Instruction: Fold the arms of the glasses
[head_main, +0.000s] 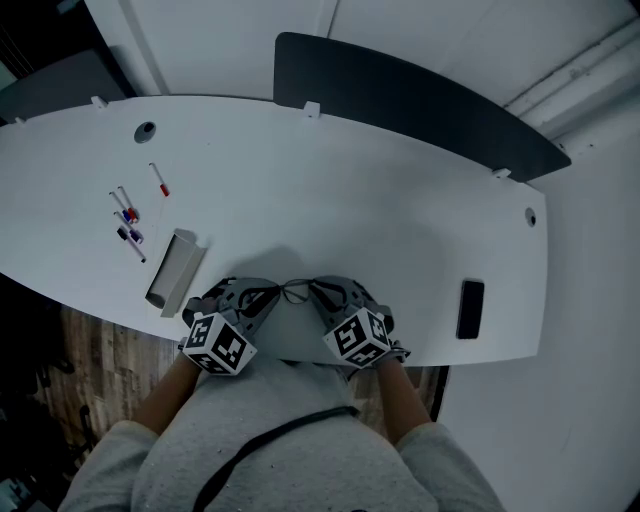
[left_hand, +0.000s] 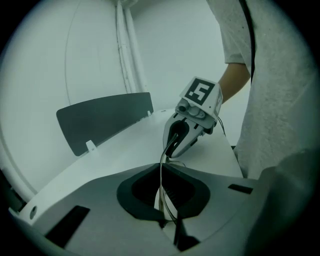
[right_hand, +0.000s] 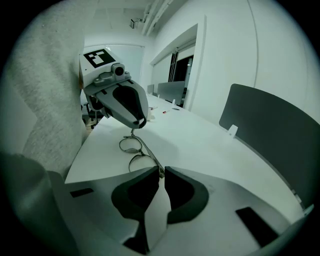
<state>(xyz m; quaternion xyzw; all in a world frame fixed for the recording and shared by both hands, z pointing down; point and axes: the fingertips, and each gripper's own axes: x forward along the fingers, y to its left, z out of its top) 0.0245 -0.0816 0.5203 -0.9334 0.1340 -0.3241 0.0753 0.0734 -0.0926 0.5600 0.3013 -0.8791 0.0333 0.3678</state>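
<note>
The glasses (head_main: 295, 291), one thin wire-rimmed pair with two round lenses, sit low over the white table (head_main: 330, 200) at the middle of its near edge. Whether they rest on it I cannot tell. Their long axis runs along that edge, from one gripper to the other, so each set of jaws has one end of the frame straight ahead of it.

The left gripper (left_hand: 161, 172) has its jaws closed on a thin wire of the glasses (left_hand: 160, 185), which leads on towards the right gripper (left_hand: 172, 150). In the right gripper view the right gripper (right_hand: 161, 170) pinches the near corner of the glasses (right_hand: 131, 145), just past the second lens. The left gripper (right_hand: 135, 125) bites the far end beyond the first lens.

Both are equally near, one per end. I judge that the fold needs one gripper to hold the front steady while the other swings an arm inward across the lenses. Which arm is open I cannot make out.

In the head view the left gripper (head_main: 268, 295) and right gripper (head_main: 318, 290) nearly meet. Towards the table's left end lie one long grey case (head_main: 172, 268) and about four marker pens (head_main: 128, 215). One black phone (head_main: 470, 308) lies by the near edge at the right. One dark divider panel (head_main: 400, 100) stands along the far edge.
</note>
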